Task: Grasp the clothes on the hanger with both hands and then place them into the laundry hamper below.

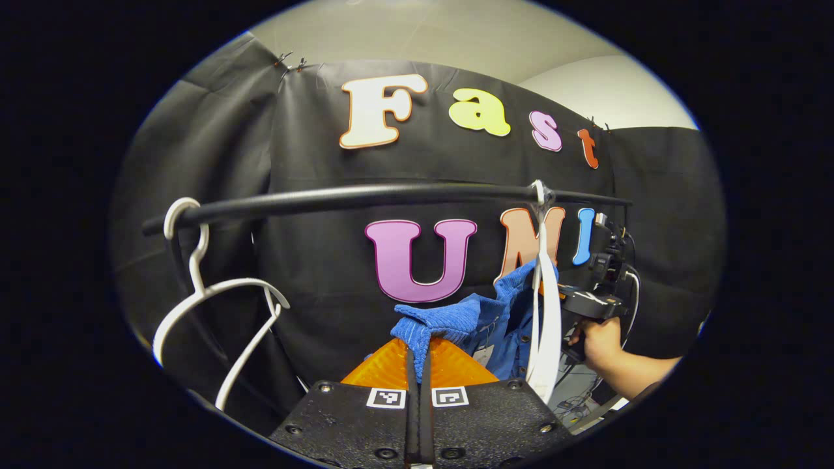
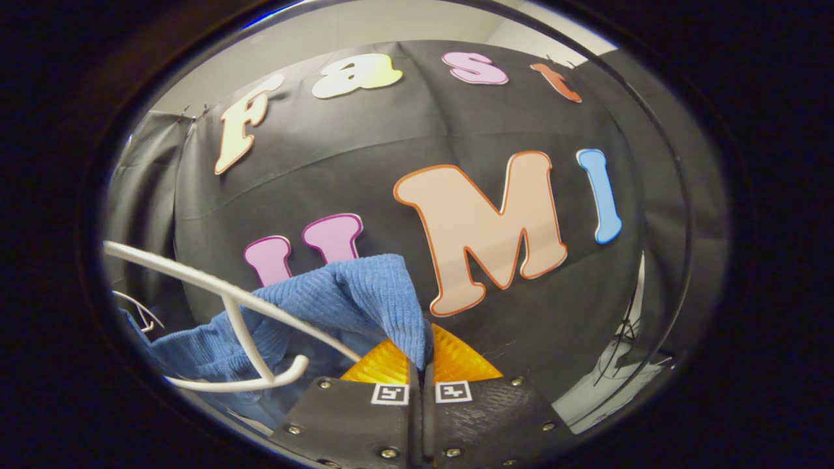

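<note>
In the left gripper view, the left gripper (image 1: 417, 365) sits at the bottom with its two fingers drawn together on a fold of the blue garment (image 1: 485, 319), the cloth pinched in the narrow slit between them. The garment hangs beneath the black rail (image 1: 365, 195), toward the rail's right end, draped about a white hanger (image 1: 546, 312) whose hook sits over the rail. Just beyond that hanger, a hand (image 1: 603, 345) holds the right gripper (image 1: 589, 299), close against the garment's far side; from here I cannot tell how its fingers stand. Near the rail's left end a second, bare white hanger (image 1: 215, 312) dangles, well apart from the garment. The middle stretch of rail between the two hangers is open, with the booth's wall (image 1: 313, 273) behind.

In the right gripper view, the right gripper (image 2: 422, 365) has its fingers closed on a ridge of the blue garment (image 2: 352, 293). The white hanger (image 2: 247, 312) crosses the left side, its arm lying over the cloth and crowding that side. To the right, open room runs to the wall (image 2: 586, 312).
</note>
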{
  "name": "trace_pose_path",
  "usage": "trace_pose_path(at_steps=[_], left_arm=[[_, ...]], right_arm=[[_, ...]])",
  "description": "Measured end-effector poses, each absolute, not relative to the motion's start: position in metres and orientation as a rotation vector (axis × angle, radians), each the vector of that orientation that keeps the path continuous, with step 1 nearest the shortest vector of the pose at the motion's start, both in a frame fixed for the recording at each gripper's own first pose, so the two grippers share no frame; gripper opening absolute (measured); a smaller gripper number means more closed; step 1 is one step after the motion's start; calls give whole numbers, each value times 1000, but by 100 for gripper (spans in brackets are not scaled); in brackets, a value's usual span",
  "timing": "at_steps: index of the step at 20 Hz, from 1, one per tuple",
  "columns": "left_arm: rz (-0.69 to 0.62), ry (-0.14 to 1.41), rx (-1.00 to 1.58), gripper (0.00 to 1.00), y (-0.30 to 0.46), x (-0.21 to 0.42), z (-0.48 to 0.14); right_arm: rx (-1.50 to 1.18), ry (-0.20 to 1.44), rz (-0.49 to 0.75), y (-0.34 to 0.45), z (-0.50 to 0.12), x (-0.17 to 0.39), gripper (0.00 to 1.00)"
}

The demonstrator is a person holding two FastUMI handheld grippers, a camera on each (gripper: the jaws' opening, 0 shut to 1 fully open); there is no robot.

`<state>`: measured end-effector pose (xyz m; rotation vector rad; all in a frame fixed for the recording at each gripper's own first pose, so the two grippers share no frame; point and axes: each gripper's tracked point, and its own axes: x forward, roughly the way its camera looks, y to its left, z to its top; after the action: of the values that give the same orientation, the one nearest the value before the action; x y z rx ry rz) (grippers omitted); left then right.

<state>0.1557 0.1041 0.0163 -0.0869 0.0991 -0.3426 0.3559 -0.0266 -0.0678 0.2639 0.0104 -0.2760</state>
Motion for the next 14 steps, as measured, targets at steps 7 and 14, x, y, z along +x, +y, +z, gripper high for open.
trace_pose_path(at_steps=[7, 14], left_arm=[[-329, 182, -100, 0, 99, 151, -49], [-312, 259, -73, 1, 97, 120, -98]], right_arm=[[260, 148, -246, 0, -144, 346, 1], [270, 268, -165, 26, -194, 292, 1]])
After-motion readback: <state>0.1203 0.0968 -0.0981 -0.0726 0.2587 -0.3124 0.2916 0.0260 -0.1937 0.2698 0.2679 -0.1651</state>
